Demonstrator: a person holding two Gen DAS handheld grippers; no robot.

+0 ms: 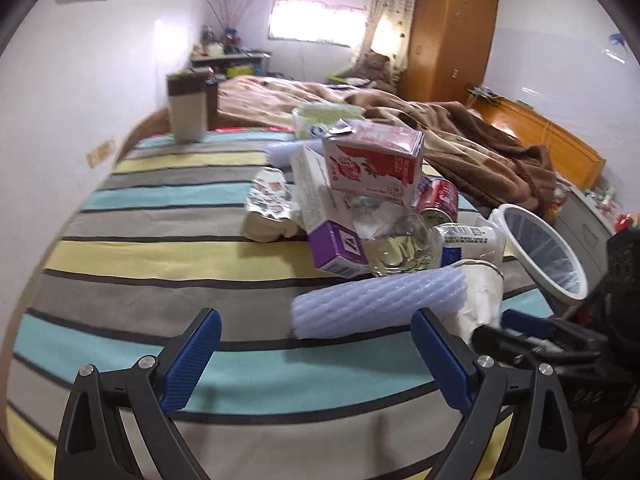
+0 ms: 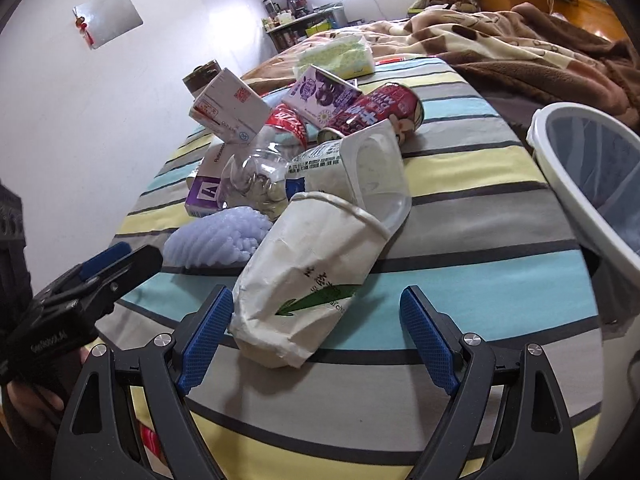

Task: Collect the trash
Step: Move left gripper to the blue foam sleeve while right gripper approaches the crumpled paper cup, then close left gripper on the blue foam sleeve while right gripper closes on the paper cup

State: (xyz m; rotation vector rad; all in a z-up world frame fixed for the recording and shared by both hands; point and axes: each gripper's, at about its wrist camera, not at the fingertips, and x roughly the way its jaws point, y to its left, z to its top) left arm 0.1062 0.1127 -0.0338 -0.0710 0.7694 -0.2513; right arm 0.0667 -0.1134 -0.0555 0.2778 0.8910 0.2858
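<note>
A heap of trash lies on the striped bedspread [image 1: 160, 256]: a red-and-white carton [image 1: 372, 164], a purple box [image 1: 336, 248], a clear bottle [image 1: 396, 248], a red can [image 1: 438, 200] and a ribbed lilac foam roll [image 1: 376, 304]. My left gripper [image 1: 316, 320] is open just short of the roll, holding nothing. In the right wrist view a crushed white paper cup [image 2: 304, 276] lies between the fingers of my open right gripper [image 2: 316, 304]; the left pad [image 2: 208, 332] is at its side and the right pad is apart. A clear plastic tub [image 2: 368, 164] lies behind the cup.
A white bin [image 2: 572, 208] with a bag liner stands off the bed's right edge, its rim [image 1: 505, 220] beside the heap. A brown blanket [image 1: 480, 148] covers the far half of the bed. A tall cup [image 1: 188, 108] stands far left by the wall. A tissue pack [image 2: 336, 56] lies behind the heap.
</note>
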